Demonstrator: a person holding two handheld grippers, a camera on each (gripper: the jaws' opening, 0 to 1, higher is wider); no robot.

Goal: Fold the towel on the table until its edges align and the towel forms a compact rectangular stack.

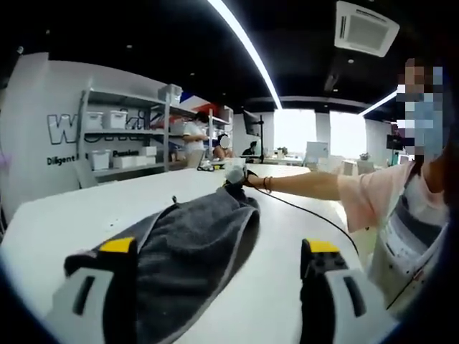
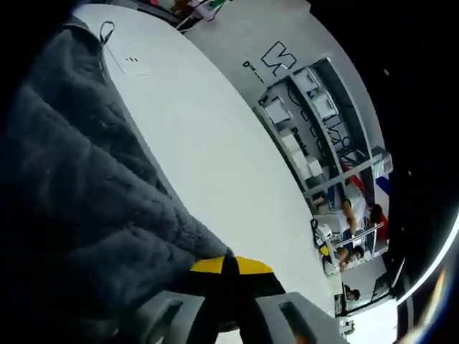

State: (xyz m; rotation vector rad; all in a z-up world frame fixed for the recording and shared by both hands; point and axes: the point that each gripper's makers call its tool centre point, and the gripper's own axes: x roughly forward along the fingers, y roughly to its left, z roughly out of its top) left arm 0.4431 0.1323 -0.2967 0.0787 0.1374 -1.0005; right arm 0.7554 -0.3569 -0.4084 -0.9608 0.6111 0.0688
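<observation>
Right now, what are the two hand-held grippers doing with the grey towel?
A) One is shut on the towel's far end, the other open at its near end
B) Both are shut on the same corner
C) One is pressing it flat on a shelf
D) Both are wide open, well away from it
A: the right gripper is shut on the towel, while the left gripper stands open at its near end.
</observation>
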